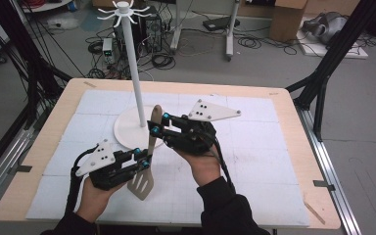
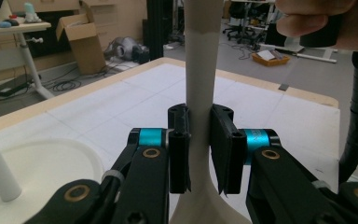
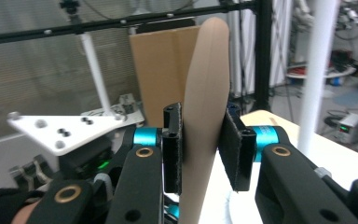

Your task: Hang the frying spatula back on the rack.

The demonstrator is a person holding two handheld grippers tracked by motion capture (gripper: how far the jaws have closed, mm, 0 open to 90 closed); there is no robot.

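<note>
A tan slotted spatula [image 1: 142, 185] stands nearly upright above the white mat, blade down and handle up. My left gripper [image 1: 142, 157] is shut on the lower handle just above the blade; in the left gripper view the pads [image 2: 179, 154] press both sides of the handle [image 2: 199, 70]. My right gripper [image 1: 159, 123] comes in from the right and is shut on the upper handle. In the right gripper view the handle's rounded end [image 3: 207, 70] rises between the two pads [image 3: 172, 149]. A white hook stand [image 1: 136, 73] on a round base [image 1: 127, 132] is just behind the spatula.
The stand's hooks [image 1: 123, 11] spread out high above the table. The wooden table edge [image 1: 284, 94] frames the white mat. Cables, a cardboard box [image 1: 286, 19] and black frame legs lie on the floor beyond. The stand's pole [image 3: 317, 70] is close on the right of the right gripper.
</note>
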